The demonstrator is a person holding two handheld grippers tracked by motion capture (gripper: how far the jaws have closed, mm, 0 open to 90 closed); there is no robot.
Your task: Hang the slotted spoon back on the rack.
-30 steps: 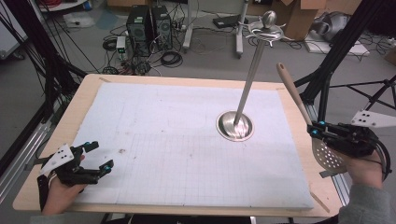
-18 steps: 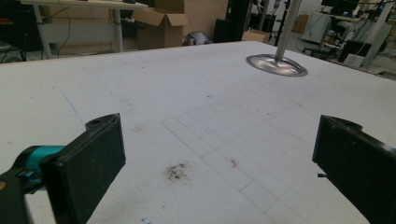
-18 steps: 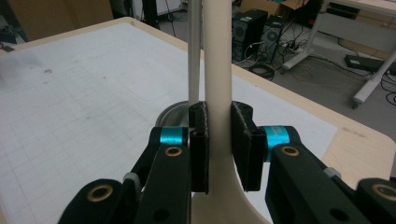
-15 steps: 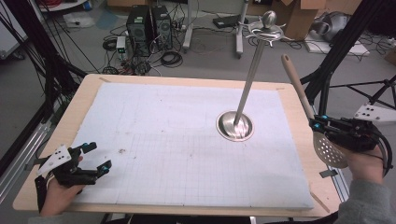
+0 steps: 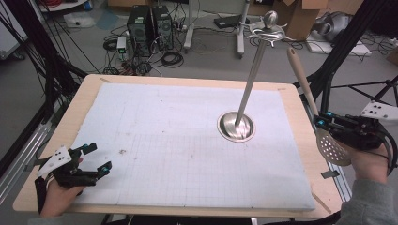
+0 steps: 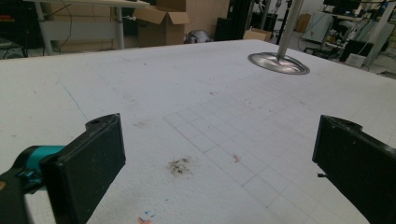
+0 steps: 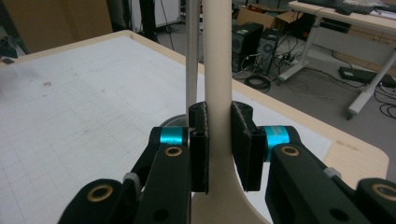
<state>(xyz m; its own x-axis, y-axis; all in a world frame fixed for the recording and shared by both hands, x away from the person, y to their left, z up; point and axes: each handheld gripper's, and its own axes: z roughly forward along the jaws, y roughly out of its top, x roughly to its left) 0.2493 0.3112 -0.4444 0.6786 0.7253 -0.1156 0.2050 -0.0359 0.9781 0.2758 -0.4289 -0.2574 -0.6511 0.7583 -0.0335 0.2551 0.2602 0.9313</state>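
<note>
Steel stand (image 5: pixel 236 126) | slotted spoon (image 5: pixel 332 147) clamped, right hand-held gripper (image 5: pixel 320 121)

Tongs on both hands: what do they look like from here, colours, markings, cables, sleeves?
The left tongs and right tongs are black linkages with flat black pads and teal collars near the tips; brass-coloured pivots show in the right gripper view. Each carries a grey plate dotted with holes. A black cable loops by the right hand, whose arm wears a grey sleeve.
</note>
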